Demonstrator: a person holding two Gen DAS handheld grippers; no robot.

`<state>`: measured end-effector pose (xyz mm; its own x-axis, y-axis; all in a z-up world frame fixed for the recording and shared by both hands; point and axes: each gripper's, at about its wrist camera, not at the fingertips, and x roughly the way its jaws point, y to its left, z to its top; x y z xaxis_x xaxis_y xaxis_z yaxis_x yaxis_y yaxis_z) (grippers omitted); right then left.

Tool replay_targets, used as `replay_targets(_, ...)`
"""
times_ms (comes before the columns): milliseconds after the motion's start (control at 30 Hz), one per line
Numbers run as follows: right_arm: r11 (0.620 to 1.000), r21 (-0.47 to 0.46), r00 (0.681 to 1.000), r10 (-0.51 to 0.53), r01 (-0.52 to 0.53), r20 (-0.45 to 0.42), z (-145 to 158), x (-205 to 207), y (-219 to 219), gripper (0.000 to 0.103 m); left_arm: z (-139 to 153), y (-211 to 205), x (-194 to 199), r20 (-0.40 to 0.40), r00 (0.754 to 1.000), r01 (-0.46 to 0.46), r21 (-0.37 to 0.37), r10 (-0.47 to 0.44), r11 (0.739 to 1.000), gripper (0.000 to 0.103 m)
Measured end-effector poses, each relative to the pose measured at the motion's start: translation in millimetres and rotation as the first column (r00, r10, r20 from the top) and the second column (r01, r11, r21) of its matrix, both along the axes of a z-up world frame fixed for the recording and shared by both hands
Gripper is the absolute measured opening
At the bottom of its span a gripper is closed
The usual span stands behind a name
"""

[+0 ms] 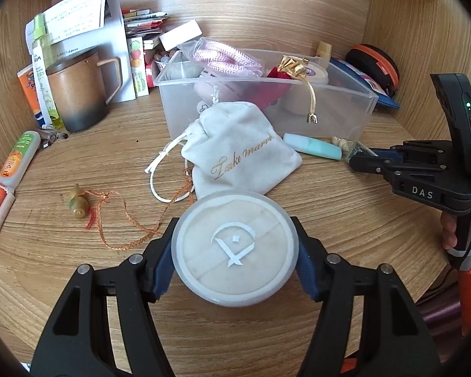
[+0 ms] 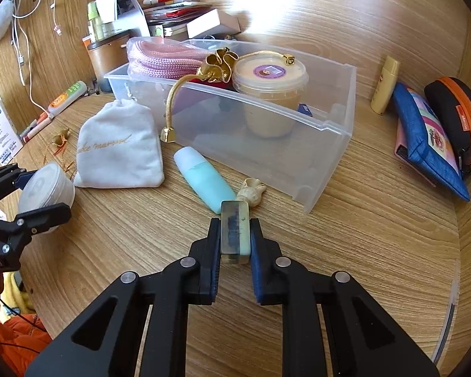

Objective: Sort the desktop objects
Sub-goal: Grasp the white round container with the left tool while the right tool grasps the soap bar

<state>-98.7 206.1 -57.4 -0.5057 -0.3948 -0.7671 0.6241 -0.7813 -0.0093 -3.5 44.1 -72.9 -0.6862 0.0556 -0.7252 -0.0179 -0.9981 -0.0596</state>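
Already clamped between the pads of the right gripper [image 2: 235, 235], a small translucent block [image 2: 234, 231] points its long axis ahead toward the clear plastic bin [image 2: 326, 160], which lies just beyond and is nearer this hand. The left gripper [image 1: 235, 251] grips a round white compact [image 1: 234, 248], apparently lifted off the desk [image 1: 345, 220], behind a white pouch [image 1: 238, 147].

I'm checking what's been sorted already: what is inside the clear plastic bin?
In the clear bin: a bagged pink rope, a red pouch with gold tie and a lidded tub. Whatever lies beneath them is covered.
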Motion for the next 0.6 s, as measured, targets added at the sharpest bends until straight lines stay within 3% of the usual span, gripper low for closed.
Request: replay_targets(600, 1.0, -0.011, 0.998, -0.018, 0.017, -0.054, 20, 25, 14, 0.015, 23, 12, -5, -0.056, 0.998, 0.026, -0.025, -0.027, 0.999, 0.065)
